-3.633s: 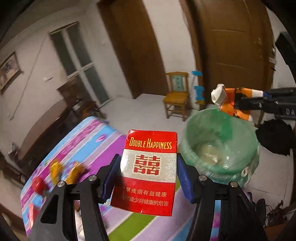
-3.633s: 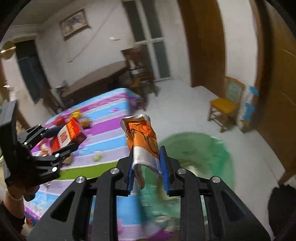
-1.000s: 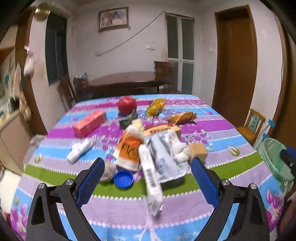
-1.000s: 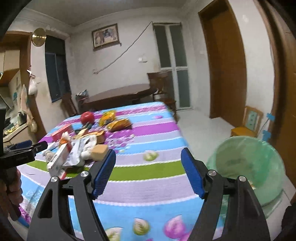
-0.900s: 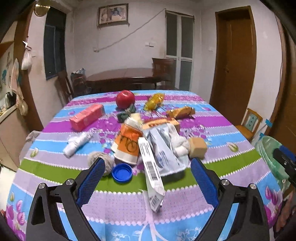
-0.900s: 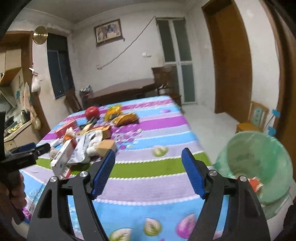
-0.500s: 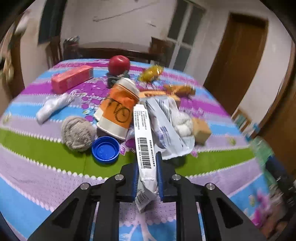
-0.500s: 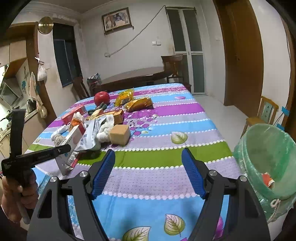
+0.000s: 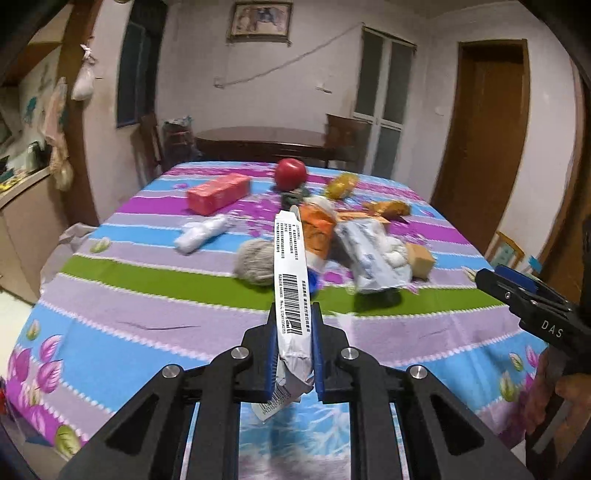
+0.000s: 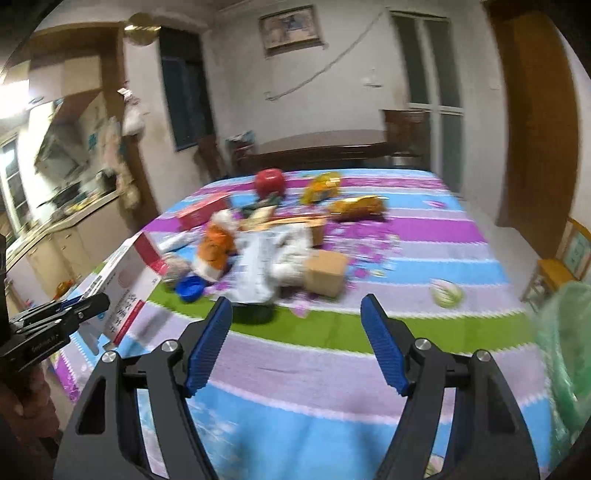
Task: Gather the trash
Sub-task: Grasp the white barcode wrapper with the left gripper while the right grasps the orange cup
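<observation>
Item: flat white carton (image 9: 291,273), light, crushable; we hold its near end, left gripper (image 9: 294,354) fingers clamped, above the desk (image 9: 147,321). Right gripper (image 10: 295,343) fingers apart, closing, empty.

Pale walls, framed picture (image 9: 260,19) high up, dark window (image 9: 135,64) left, brown door (image 9: 484,125) right, dark wooden table (image 9: 262,138) behind.
</observation>
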A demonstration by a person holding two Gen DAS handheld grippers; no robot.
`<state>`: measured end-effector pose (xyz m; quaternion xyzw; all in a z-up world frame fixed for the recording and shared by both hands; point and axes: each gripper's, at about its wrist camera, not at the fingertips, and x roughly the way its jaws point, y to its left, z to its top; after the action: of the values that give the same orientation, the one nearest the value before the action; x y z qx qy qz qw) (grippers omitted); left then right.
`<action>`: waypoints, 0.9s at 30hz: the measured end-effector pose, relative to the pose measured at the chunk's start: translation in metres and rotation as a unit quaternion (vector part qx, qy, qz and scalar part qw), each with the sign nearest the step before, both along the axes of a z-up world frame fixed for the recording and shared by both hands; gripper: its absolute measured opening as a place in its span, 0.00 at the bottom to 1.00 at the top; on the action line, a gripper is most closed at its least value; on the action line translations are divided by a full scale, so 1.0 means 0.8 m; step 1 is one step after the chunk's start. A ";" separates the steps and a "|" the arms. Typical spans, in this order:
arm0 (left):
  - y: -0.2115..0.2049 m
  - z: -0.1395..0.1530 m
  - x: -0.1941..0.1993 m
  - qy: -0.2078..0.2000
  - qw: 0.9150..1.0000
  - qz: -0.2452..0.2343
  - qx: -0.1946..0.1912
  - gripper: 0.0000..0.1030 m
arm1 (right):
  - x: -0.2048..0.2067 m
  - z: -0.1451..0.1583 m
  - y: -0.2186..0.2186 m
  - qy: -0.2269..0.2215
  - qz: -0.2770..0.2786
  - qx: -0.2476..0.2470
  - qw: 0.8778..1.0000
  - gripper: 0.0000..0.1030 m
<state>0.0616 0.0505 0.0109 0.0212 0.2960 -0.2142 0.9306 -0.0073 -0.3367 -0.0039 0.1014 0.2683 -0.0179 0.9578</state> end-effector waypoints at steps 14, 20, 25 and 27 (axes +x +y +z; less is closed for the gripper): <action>0.069 -0.005 0.015 0.010 0.998 0.048 -0.034 0.16 | 0.214 0.005 0.056 0.060 0.101 0.024 0.993 0.80; 0.085 -0.007 0.026 0.013 0.997 0.060 -0.044 0.16 | 0.267 -0.015 0.059 0.090 0.128 0.034 0.987 0.52; 0.087 -0.009 0.030 0.015 0.997 0.063 -0.047 0.16 | 0.250 -0.013 0.066 0.081 0.146 0.024 0.986 0.39; 0.085 -0.009 0.032 0.017 0.997 0.062 -0.046 0.16 | 0.237 -0.006 0.065 0.071 0.156 0.044 0.984 0.37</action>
<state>0.0872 0.1184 0.0035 -0.0439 0.3022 -0.1702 0.9369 0.1823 -0.2849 -0.0084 0.0990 0.3483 0.1363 0.9221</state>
